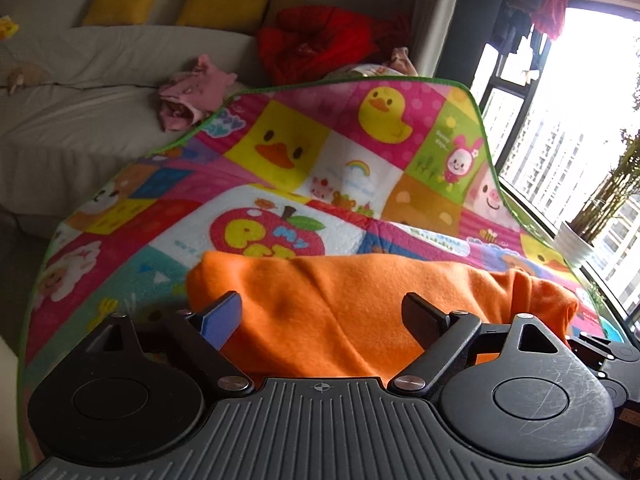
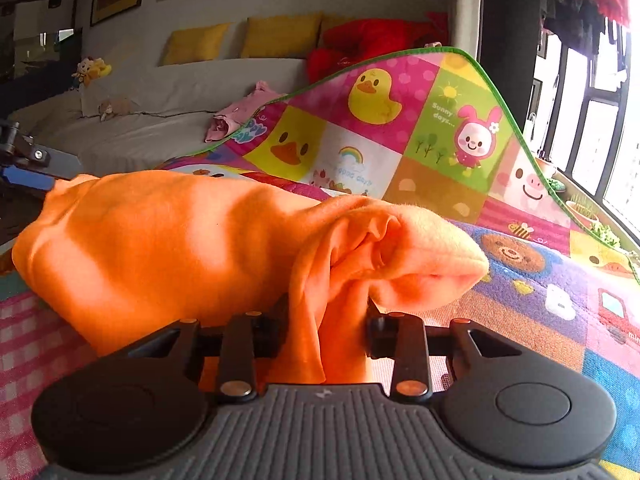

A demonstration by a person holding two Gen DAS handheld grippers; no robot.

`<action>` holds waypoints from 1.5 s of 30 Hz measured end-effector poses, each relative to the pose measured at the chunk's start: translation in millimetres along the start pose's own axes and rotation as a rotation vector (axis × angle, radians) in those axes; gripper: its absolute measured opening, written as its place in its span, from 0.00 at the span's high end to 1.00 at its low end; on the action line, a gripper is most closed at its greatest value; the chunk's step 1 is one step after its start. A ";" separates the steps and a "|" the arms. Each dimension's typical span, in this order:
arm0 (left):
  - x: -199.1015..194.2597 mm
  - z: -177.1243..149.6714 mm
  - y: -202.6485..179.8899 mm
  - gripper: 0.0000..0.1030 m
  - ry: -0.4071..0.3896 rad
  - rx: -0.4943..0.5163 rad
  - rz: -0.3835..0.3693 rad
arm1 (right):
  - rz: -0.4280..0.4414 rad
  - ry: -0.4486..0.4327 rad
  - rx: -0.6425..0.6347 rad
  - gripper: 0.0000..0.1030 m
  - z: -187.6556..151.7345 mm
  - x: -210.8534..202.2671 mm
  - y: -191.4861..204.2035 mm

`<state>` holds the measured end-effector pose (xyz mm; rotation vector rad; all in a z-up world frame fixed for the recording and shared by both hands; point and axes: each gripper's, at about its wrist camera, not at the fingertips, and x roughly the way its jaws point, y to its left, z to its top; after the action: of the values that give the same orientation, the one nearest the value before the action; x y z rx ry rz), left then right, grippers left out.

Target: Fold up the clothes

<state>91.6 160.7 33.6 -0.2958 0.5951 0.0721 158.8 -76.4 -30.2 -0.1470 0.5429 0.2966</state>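
the right gripper (image 2: 325, 332) is clamped on a bunched end of the orange cloth (image 2: 168, 248), folds spilling out between its fingers. the left gripper (image 1: 324, 316) stands wide, fingers either side of the cloth's near edge without pressing it. the cloth lies in a long roll across the cartoon blanket (image 1: 352, 152), whose far corner is lifted. behind are a grey sofa (image 1: 80, 92), yellow cushions (image 1: 120, 4), a pink garment (image 1: 192, 92) and a window (image 1: 580, 100).
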 end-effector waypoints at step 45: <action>68.4 -20.1 -111.6 0.41 0.217 0.134 -0.361 | -0.089 -0.040 0.673 0.36 -50.9 -82.1 -170.4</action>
<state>154.2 47.0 7.6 -0.2789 0.7491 -0.3496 121.0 -268.3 -19.9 0.4845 0.5690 0.0194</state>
